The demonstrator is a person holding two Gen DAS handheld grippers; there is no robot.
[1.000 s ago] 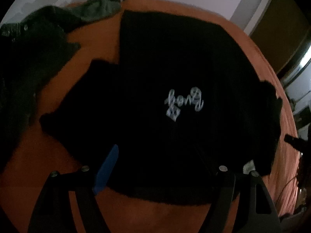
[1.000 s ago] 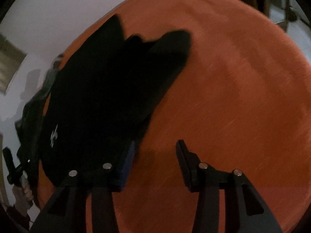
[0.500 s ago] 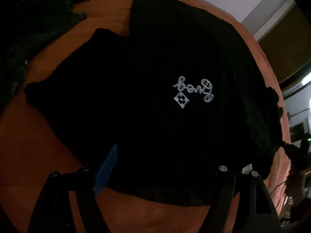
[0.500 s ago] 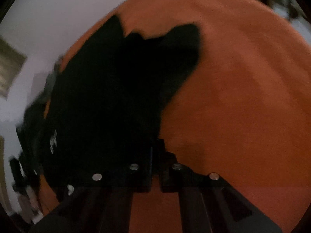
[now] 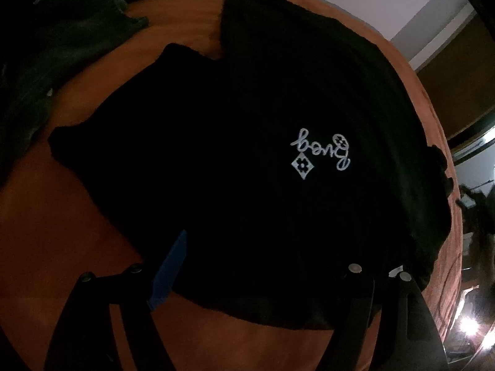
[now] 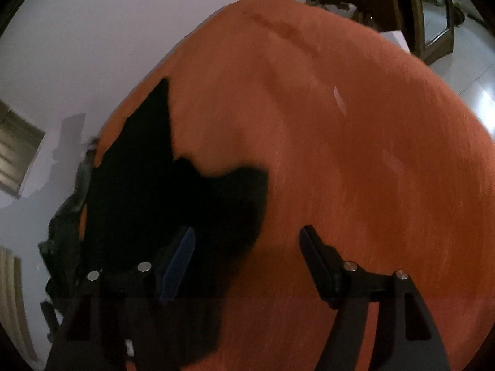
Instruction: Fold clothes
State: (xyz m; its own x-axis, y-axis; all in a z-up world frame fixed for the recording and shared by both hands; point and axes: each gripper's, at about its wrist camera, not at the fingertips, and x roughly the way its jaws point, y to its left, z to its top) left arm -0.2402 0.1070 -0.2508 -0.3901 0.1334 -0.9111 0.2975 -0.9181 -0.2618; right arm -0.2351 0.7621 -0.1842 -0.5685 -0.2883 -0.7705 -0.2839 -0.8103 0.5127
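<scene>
The black sweater lies spread on the orange bedcover, filling the frame centre. The left gripper stands open over its hem. The right gripper, jaws just opened with nothing gripped, probably must next take the sleeve at lower left.

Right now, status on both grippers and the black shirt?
Left gripper open over black shirt hem. Right gripper jaws just opened, nothing between them. Shirt spread flat on orange bed. Dark clothes pile alongside, not blocking.
</scene>
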